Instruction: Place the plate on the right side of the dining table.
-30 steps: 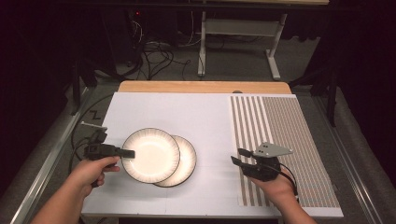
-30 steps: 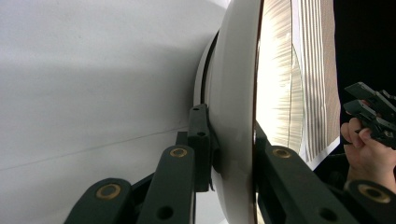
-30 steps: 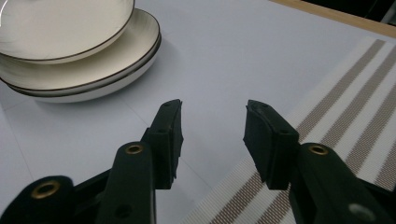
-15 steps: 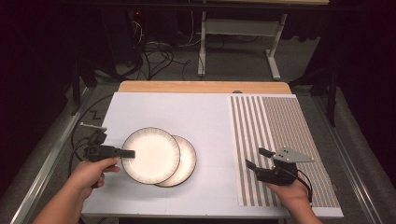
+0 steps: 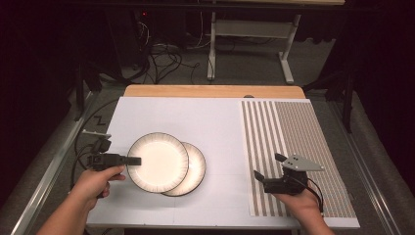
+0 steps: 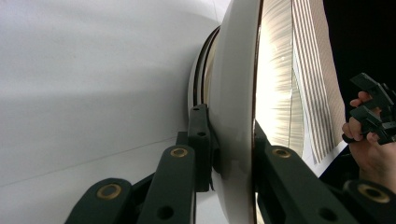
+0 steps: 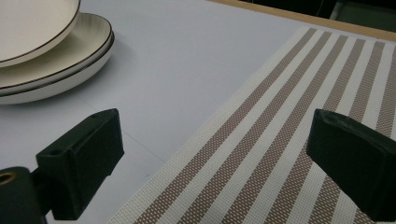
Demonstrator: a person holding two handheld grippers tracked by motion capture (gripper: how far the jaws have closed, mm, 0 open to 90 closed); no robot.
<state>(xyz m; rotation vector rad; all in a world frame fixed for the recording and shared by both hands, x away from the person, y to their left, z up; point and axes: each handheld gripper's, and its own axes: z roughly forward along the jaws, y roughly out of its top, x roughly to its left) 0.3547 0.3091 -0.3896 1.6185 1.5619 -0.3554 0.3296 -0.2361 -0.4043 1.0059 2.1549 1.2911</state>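
Two round cream plates with thin dark rims and fine ribbed borders sit overlapped on the smooth white bench [image 5: 215, 122], toward its near left corner. The top plate [image 5: 157, 161] rests tilted on the lower plate [image 5: 195, 169], shifted left of it; glossy glazed ceramic by the look.

The left gripper [image 5: 131, 160] is clamped on the left rim of the top plate, black fingers [image 6: 200, 140] pinching the edge from above and below, closed tight on it. In the left gripper view the plate is edge-on between the pads, with the lower plate's rim just behind it.

The right gripper [image 5: 268, 166] hovers over a woven striped mat [image 5: 293, 132], brown and off-white bands, mesh texture, rectangular, covering the bench's right side. Its blocky matte black fingers [image 7: 84, 154] have just been opening and stand wide apart, with nothing between them. A grey three-cornered plate tops it. It's well apart from the plates, near the bench's near edge.
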